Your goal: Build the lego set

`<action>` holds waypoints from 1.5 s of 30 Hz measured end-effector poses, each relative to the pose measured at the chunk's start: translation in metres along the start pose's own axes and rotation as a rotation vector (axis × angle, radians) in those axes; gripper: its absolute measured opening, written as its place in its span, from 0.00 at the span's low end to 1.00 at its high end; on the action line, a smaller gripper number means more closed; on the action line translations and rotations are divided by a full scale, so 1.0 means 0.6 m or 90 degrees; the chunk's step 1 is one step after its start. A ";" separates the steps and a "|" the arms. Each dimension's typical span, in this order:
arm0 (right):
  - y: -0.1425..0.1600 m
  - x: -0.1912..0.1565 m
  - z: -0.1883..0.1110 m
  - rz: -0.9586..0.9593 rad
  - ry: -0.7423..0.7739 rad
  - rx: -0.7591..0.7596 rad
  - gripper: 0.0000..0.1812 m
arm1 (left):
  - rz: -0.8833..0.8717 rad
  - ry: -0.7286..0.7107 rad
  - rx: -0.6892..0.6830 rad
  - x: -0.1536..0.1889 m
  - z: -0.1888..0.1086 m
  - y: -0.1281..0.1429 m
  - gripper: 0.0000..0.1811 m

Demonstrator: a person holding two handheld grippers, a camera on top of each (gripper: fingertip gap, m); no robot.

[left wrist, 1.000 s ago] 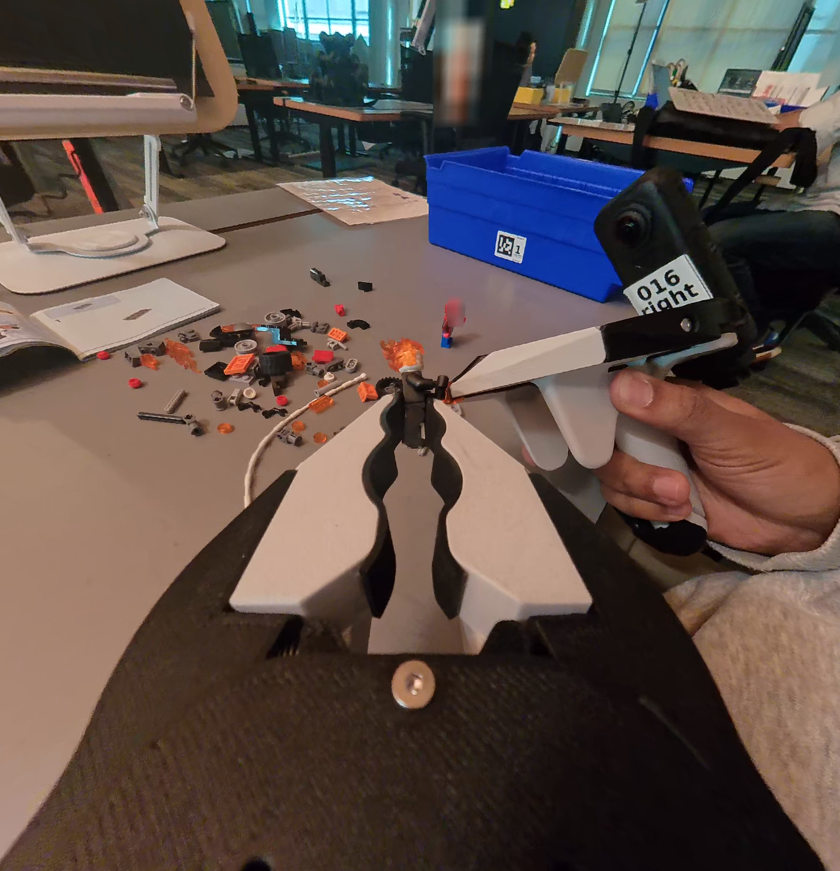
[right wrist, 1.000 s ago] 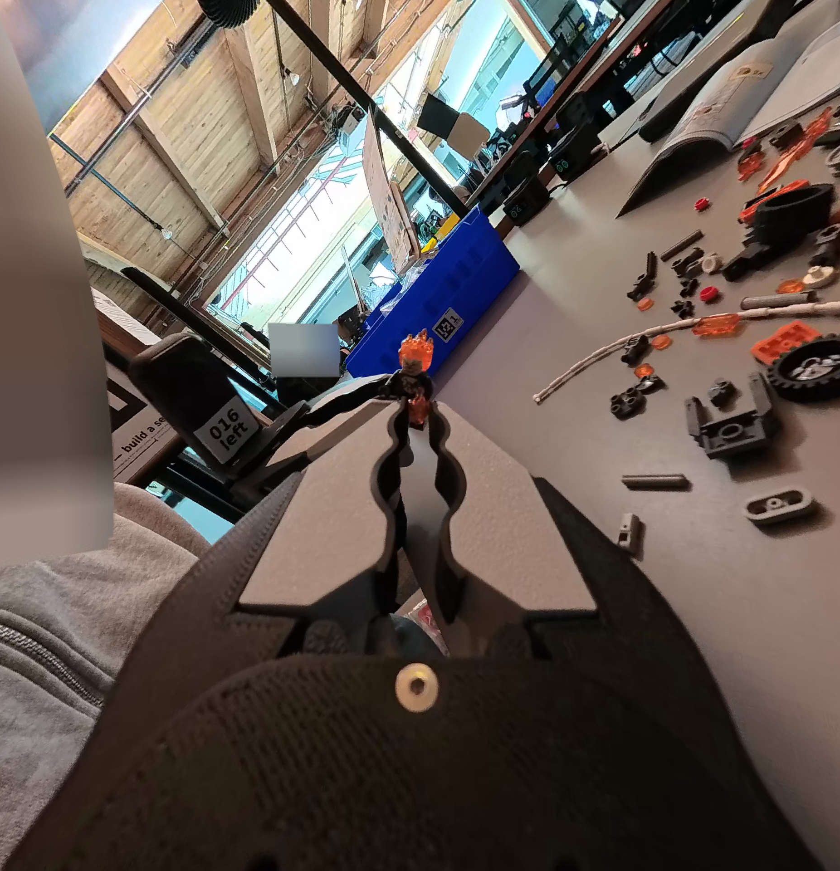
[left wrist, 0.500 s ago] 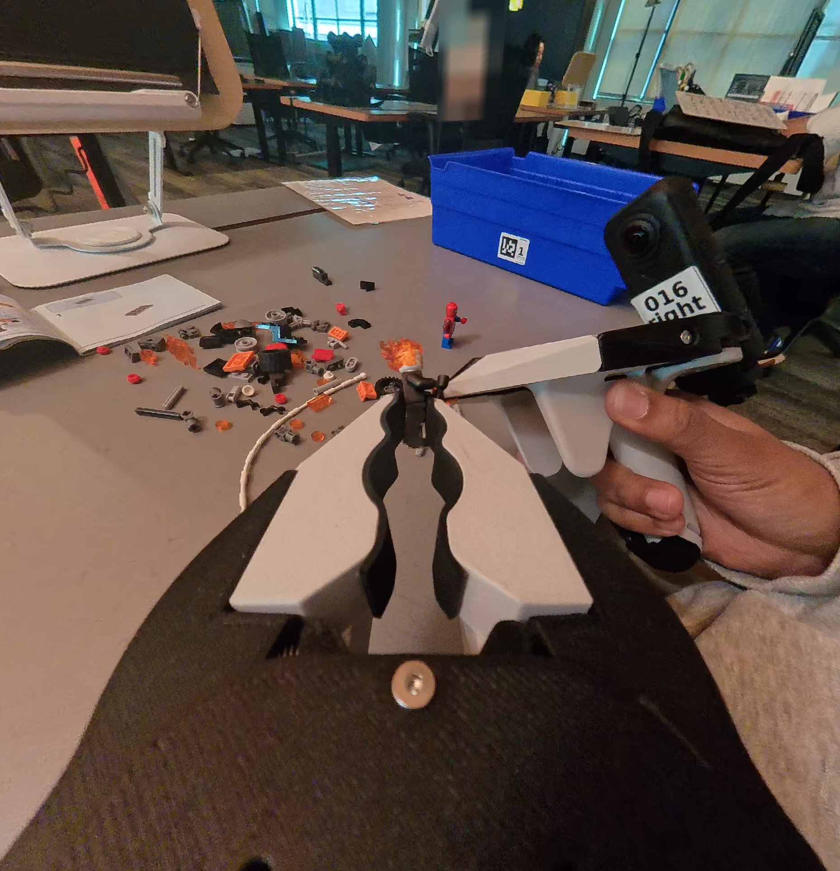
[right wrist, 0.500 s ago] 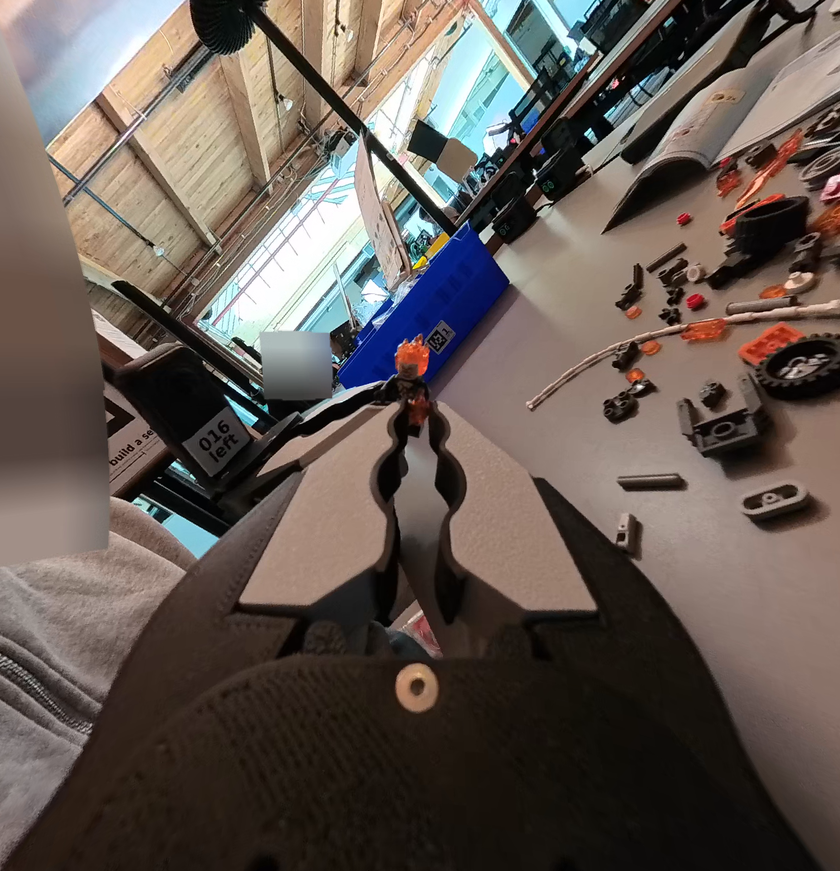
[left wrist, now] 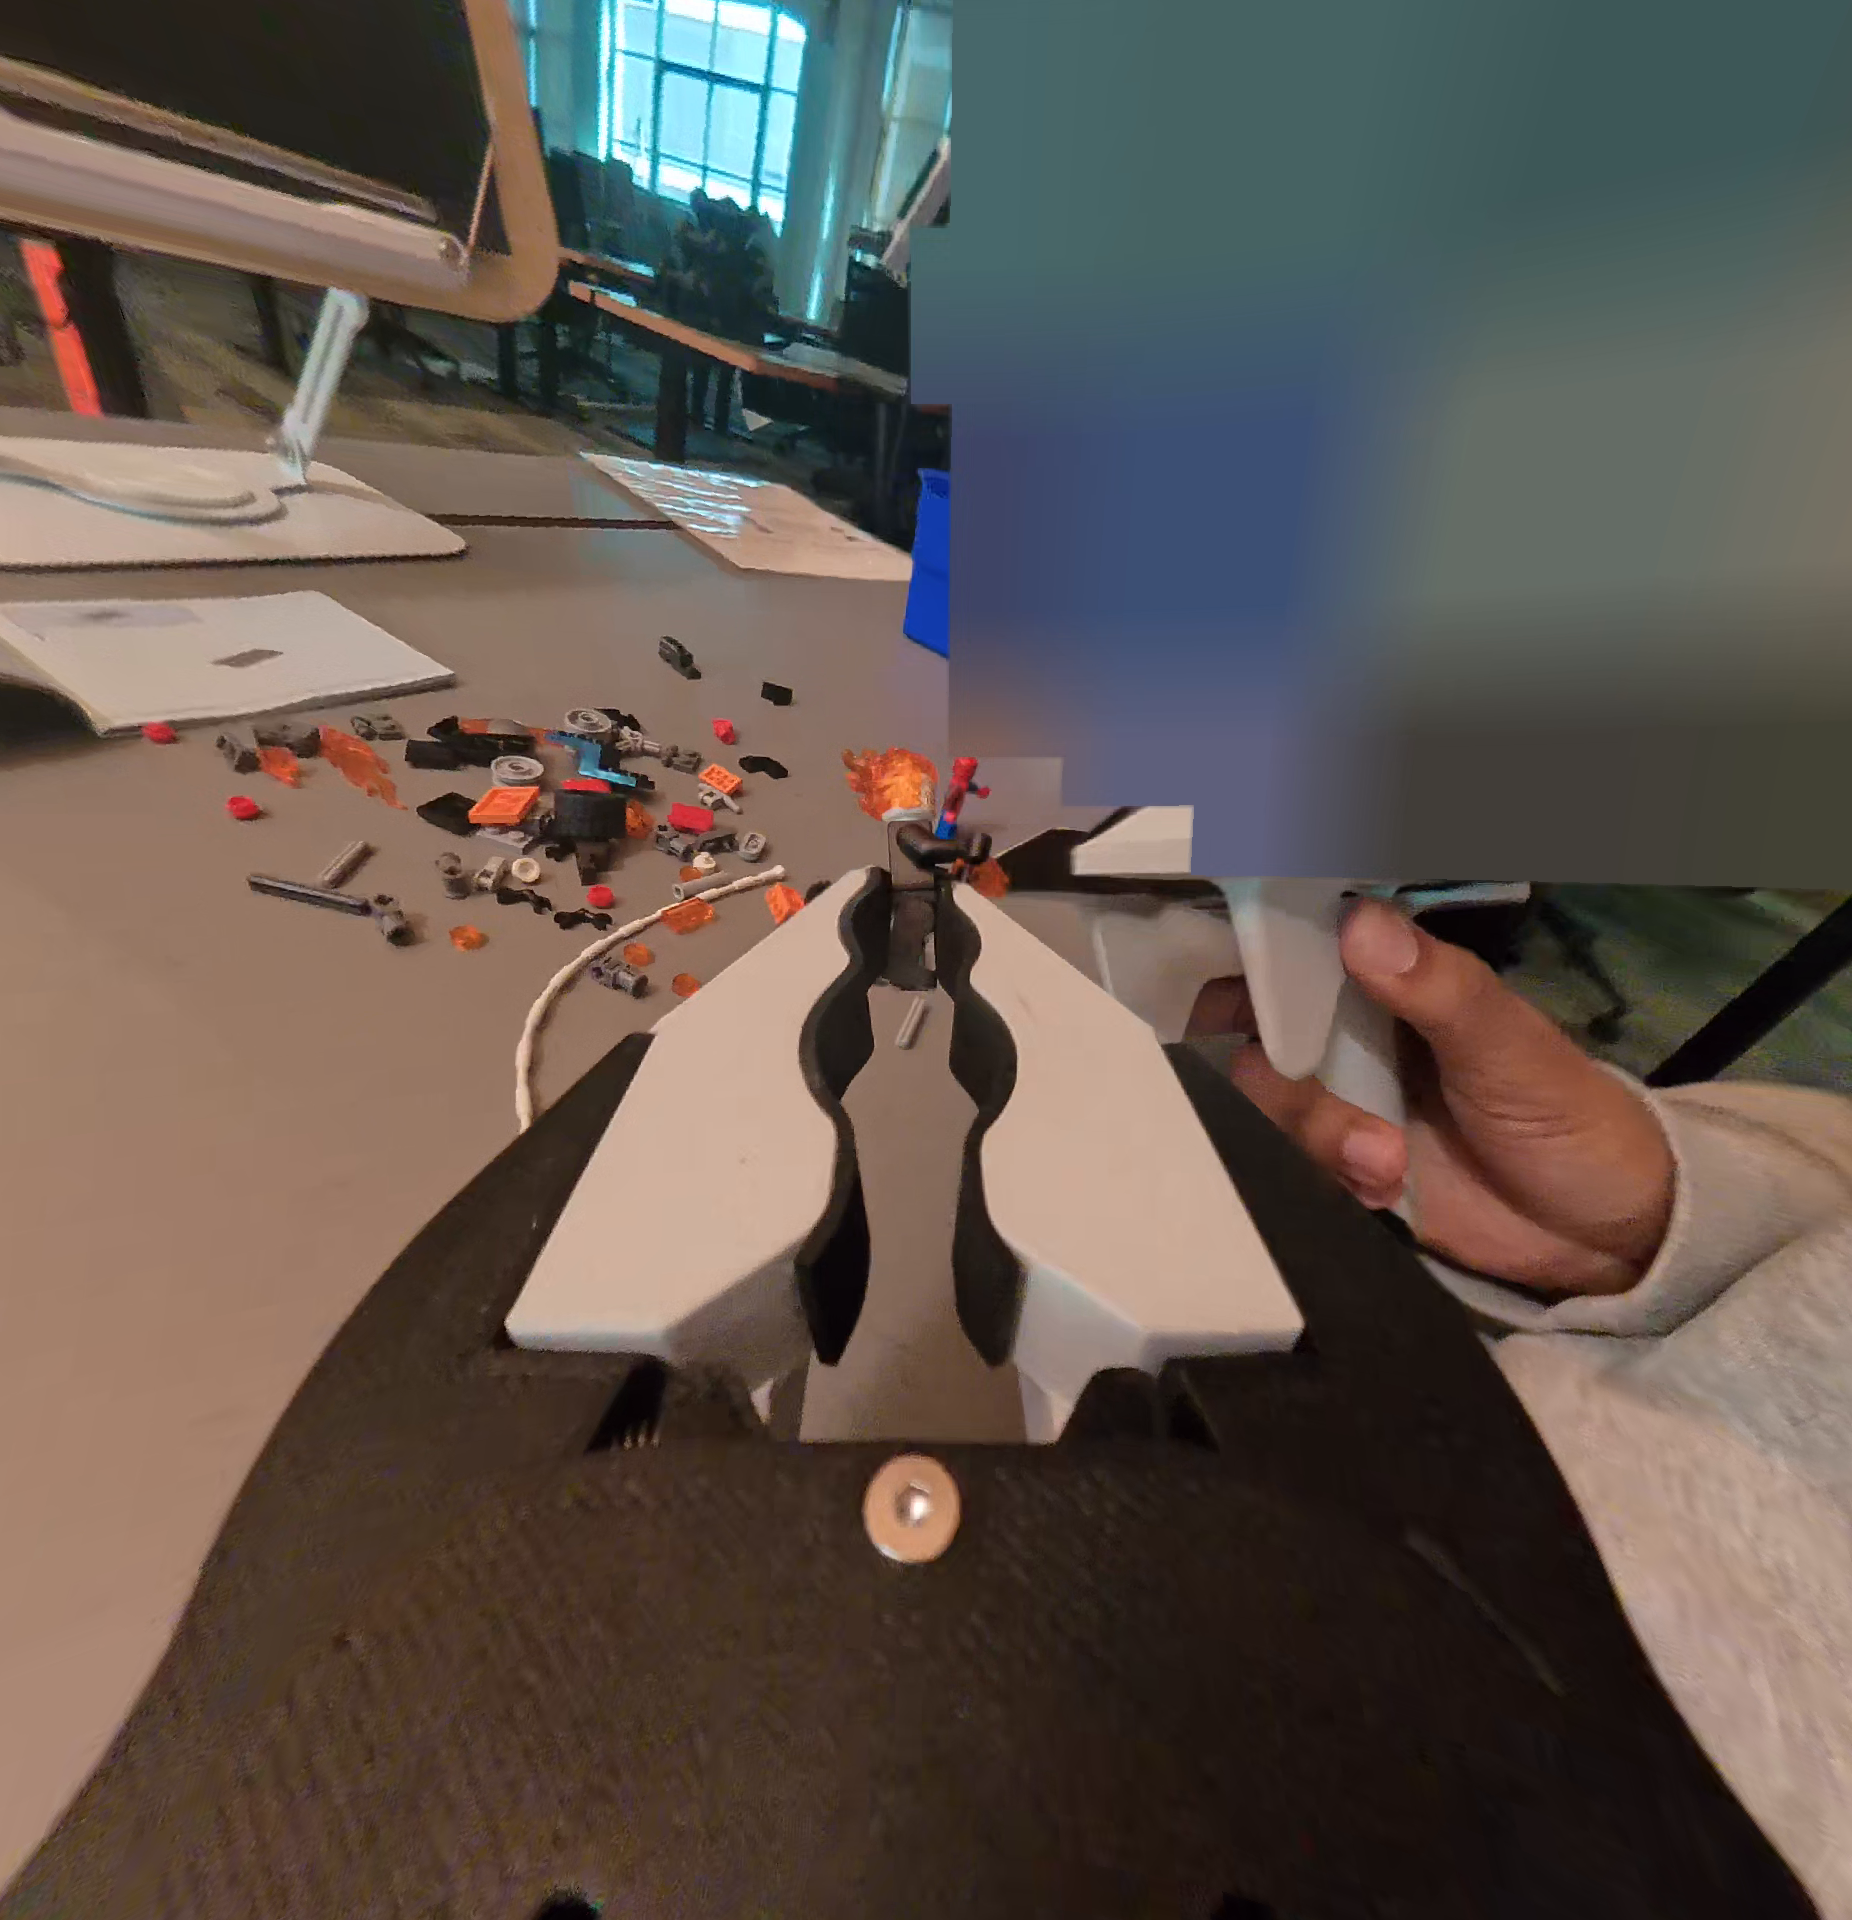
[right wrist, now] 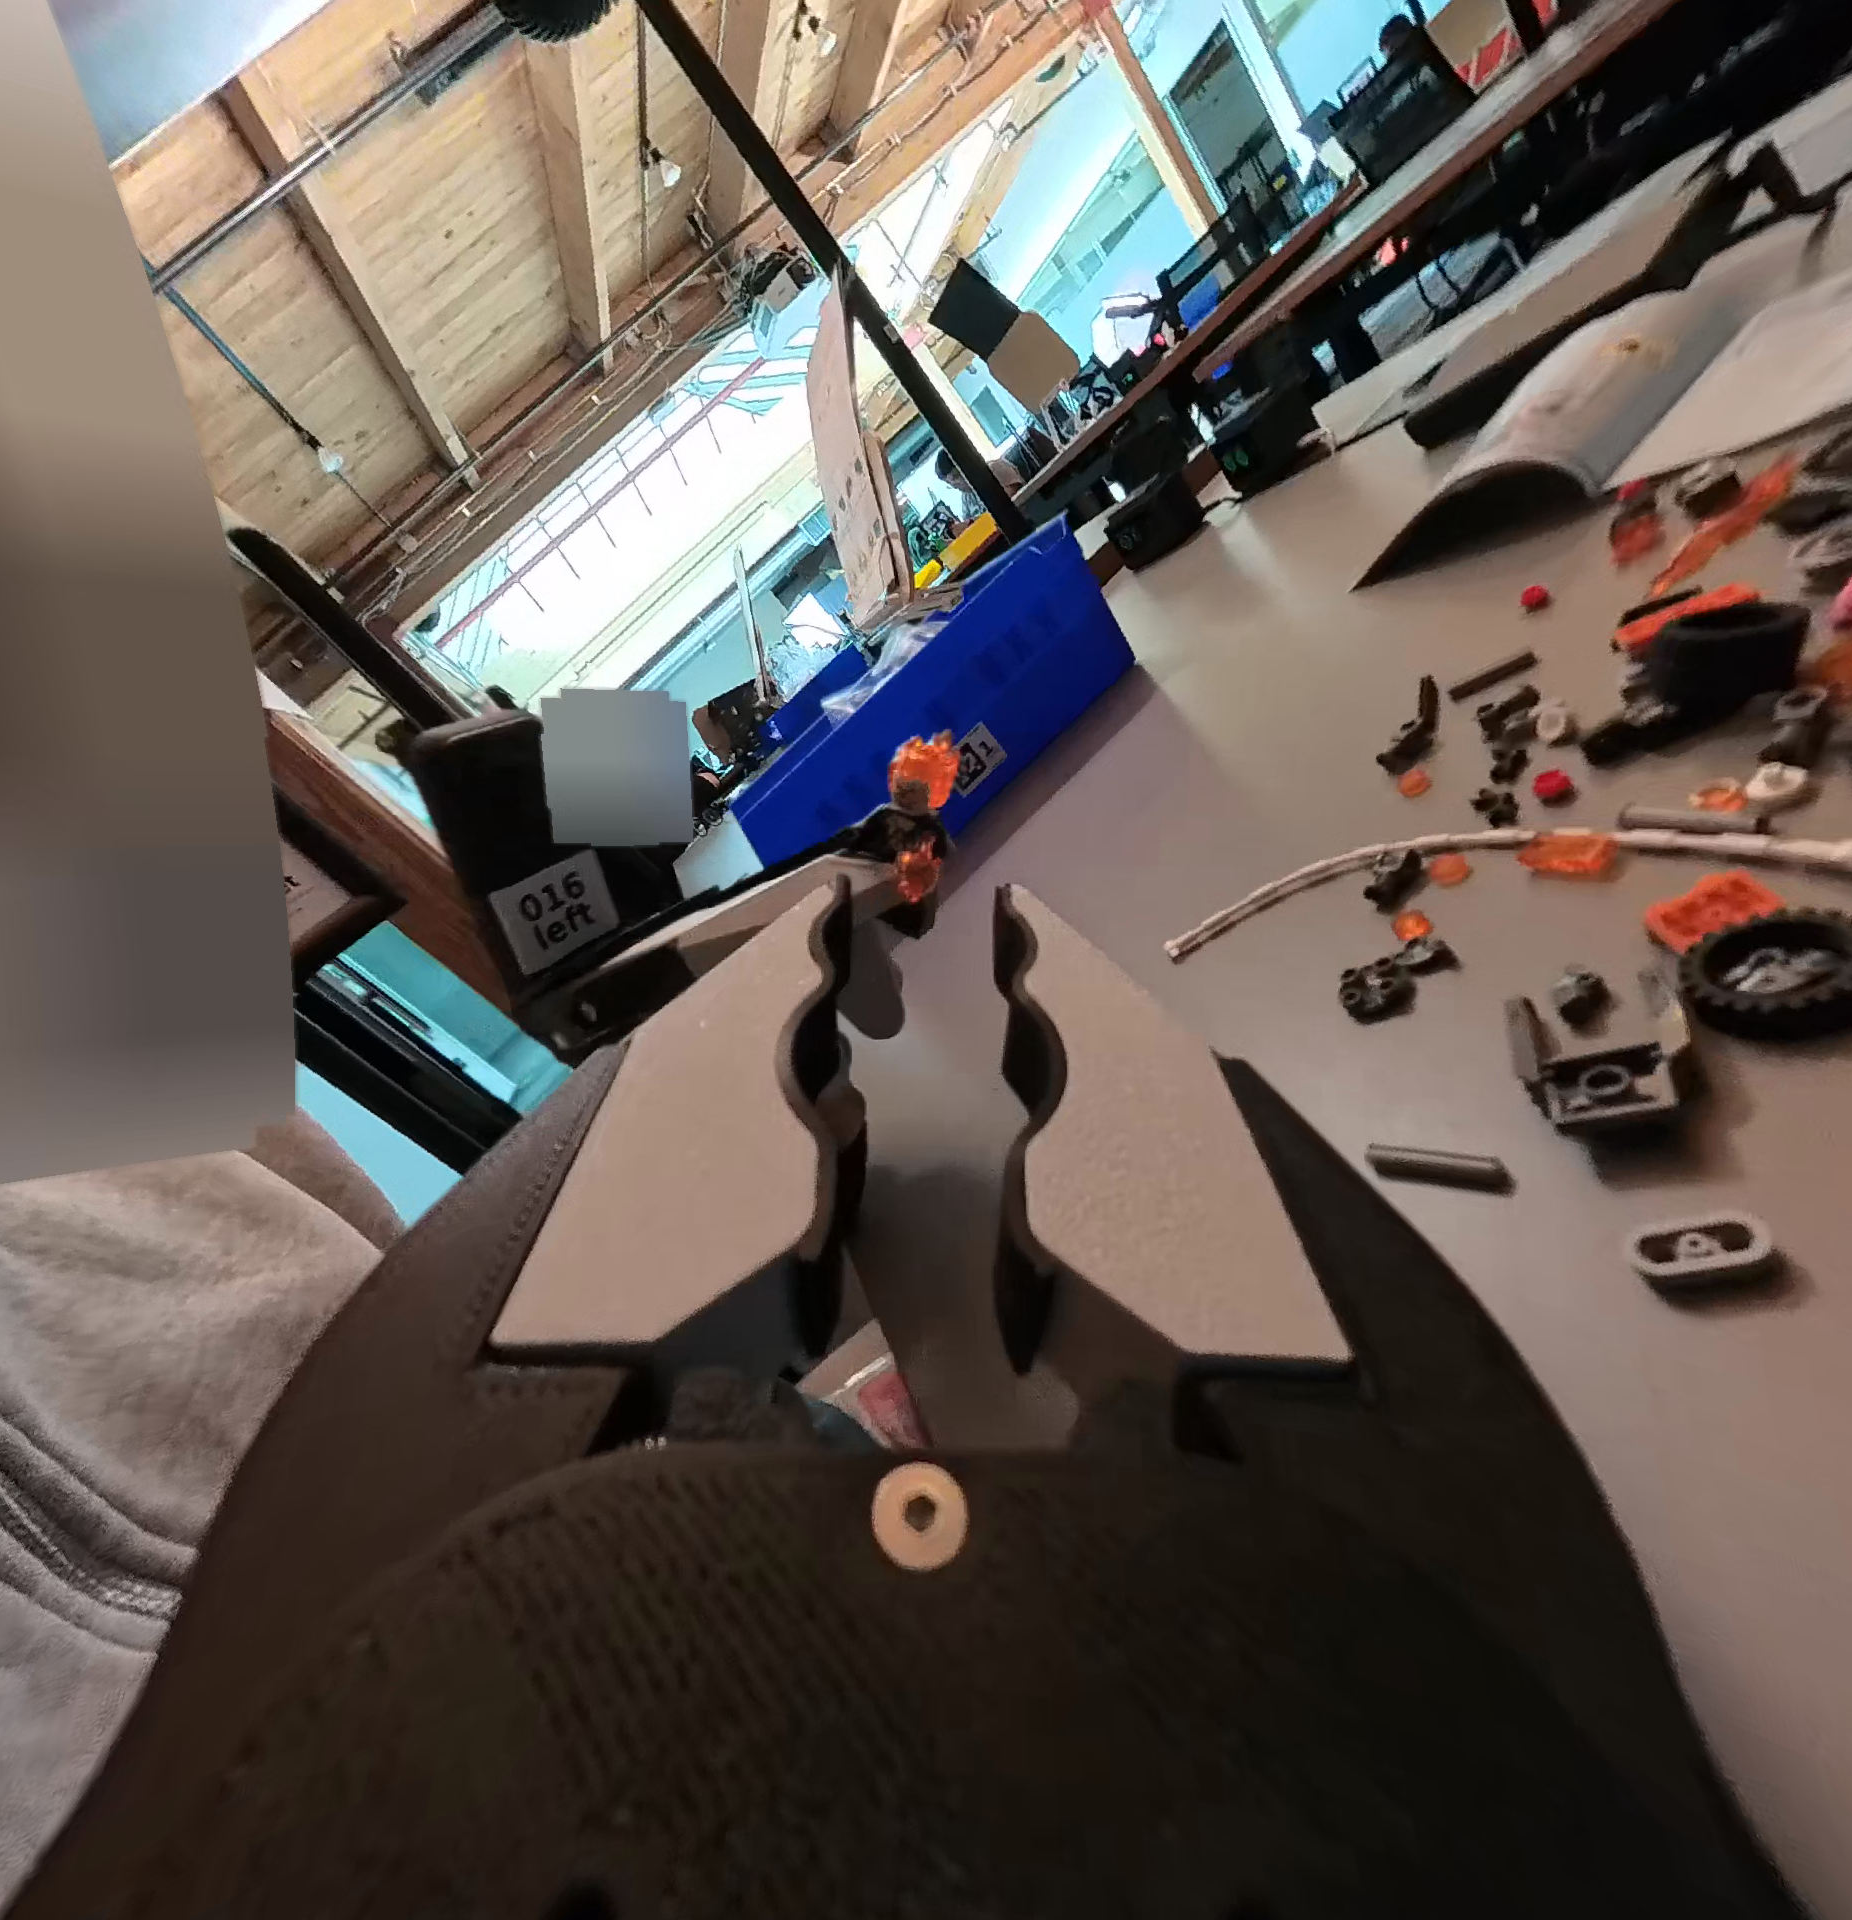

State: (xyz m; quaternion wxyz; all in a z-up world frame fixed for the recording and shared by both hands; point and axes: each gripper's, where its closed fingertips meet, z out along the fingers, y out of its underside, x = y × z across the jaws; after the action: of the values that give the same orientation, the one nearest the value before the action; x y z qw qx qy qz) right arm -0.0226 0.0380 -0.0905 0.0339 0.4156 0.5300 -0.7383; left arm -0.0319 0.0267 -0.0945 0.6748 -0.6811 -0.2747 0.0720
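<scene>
Grey tabletop (left wrist: 174, 1143), loose bricks scattered. One flame-headed dark plastic minifigure (left wrist: 909, 862) clamped in left gripper (left wrist: 914, 914). Right gripper (right wrist: 920, 906) just beside minifigure, jaws apart, empty. One blue bin (right wrist: 963, 665) behind minifigure; one black rubber tyre (right wrist: 1779, 971) right of it.

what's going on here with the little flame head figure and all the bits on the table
A person is building a lego set with a tool in each hand. The left tool grips the dark minifigure with the orange flame head. The right tool is open beside it, holding nothing. Loose pieces lie scattered on the grey table.
</scene>
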 end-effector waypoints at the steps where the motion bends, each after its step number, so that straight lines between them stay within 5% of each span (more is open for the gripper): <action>1: -0.004 0.000 -0.002 -0.018 0.002 0.002 0.14 | -0.031 0.009 0.009 -0.006 -0.003 -0.003 0.03; 5: -0.017 -0.007 -0.004 -0.145 0.021 -0.002 0.15 | -0.184 0.072 0.038 -0.023 -0.011 -0.009 0.03; 9: -0.021 -0.011 0.003 -0.398 0.079 -0.023 0.16 | -0.330 0.154 0.045 -0.026 -0.009 -0.006 0.03; 13: -0.012 0.004 0.013 -0.631 0.162 -0.040 0.15 | -0.337 0.173 0.018 -0.021 -0.002 0.002 0.03; 17: 0.001 -0.021 0.012 -0.738 0.137 -0.007 0.10 | -0.337 0.194 -0.017 -0.009 0.005 0.013 0.03; 37: 0.003 -0.022 0.006 -0.749 0.136 -0.006 0.11 | -0.354 0.244 -0.035 0.004 0.001 0.018 0.02; 45: -0.038 -0.026 -0.019 -0.625 0.101 0.073 0.07 | -0.360 0.244 -0.033 0.003 0.001 0.018 0.02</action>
State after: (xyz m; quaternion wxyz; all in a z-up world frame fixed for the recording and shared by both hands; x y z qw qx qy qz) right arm -0.0169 0.0511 -0.0642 -0.3808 0.1729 0.6226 -0.6614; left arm -0.0279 0.0287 -0.1043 0.6898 -0.5963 -0.3226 -0.2539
